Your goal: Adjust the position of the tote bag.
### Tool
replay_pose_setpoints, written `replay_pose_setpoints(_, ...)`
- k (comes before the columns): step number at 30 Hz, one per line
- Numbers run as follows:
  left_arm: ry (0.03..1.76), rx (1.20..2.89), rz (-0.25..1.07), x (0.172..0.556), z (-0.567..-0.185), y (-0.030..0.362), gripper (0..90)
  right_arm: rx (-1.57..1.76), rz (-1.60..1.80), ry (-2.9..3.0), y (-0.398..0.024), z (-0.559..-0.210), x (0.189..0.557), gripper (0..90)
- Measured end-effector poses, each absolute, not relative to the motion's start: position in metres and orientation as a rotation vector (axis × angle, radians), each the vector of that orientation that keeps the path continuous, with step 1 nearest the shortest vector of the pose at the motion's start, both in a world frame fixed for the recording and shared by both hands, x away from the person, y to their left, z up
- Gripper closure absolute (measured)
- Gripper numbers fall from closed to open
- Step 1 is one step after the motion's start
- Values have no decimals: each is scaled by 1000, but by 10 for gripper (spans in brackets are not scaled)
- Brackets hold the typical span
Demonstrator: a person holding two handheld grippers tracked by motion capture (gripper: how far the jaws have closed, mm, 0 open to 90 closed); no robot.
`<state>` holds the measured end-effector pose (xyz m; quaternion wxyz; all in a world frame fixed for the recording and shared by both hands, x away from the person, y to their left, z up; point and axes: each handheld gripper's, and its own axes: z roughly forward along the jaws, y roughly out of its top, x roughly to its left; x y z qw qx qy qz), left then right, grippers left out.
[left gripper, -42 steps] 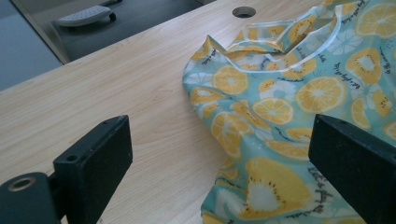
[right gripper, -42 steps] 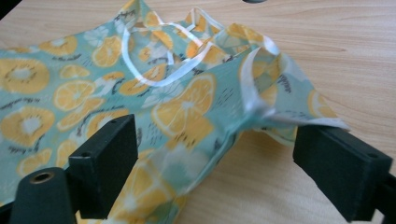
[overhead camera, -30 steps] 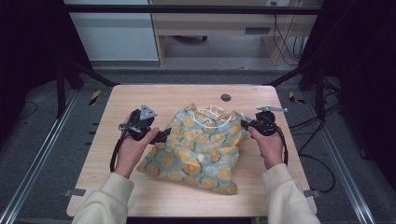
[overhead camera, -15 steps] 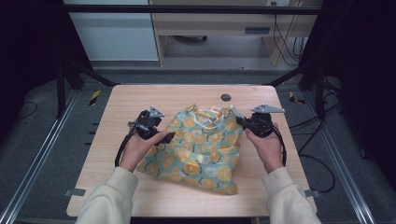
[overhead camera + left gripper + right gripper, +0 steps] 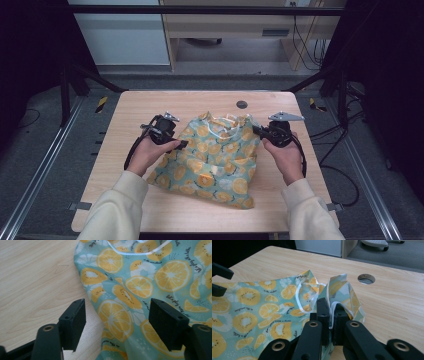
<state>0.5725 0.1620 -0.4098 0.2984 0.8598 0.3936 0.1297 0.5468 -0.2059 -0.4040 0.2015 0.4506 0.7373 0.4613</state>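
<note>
A teal cloth bag printed with orange slices lies flat on the wooden table. My left gripper is low at the bag's left edge. In the left gripper view the bag has its edge between the jaws of the left gripper. These jaws have just been closing, but the pads stand apart from the cloth. My right gripper is at the bag's upper right corner. In the right gripper view the right gripper is shut on a raised, white-trimmed fold of the bag.
A round hole sits in the table behind the bag. Bare wood surrounds the bag on every side. Black frame posts and cables stand off the table's right side. The left gripper shows at the left edge of the right gripper view.
My left hand has slid right, bringing its gripper to the bag's left edge, and the jaws have narrowed. The right hand has kept its place at the bag's corner.
</note>
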Motion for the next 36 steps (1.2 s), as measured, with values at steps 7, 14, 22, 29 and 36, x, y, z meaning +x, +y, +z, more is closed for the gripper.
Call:
replay_pose_setpoints(7,1029,2344,321,572,-417,157,699,1257,1278,2058,-203,-406,549,878)
replay_pose_setpoints(14,1019,2294,369,566,-417,166,900,1232,1260,2065,-208,-400,546,883)
replay_pose_setpoints(22,1050,2204,455,552,-411,188,900,1231,1247,2052,-225,-390,538,888)
replay_pose_setpoints(29,1041,2166,466,546,-410,195,900,1216,1218,2069,-229,-390,532,889)
replay_pose_setpoints(36,1023,2134,484,542,-405,198,900,1220,1211,2074,-232,-390,533,889)
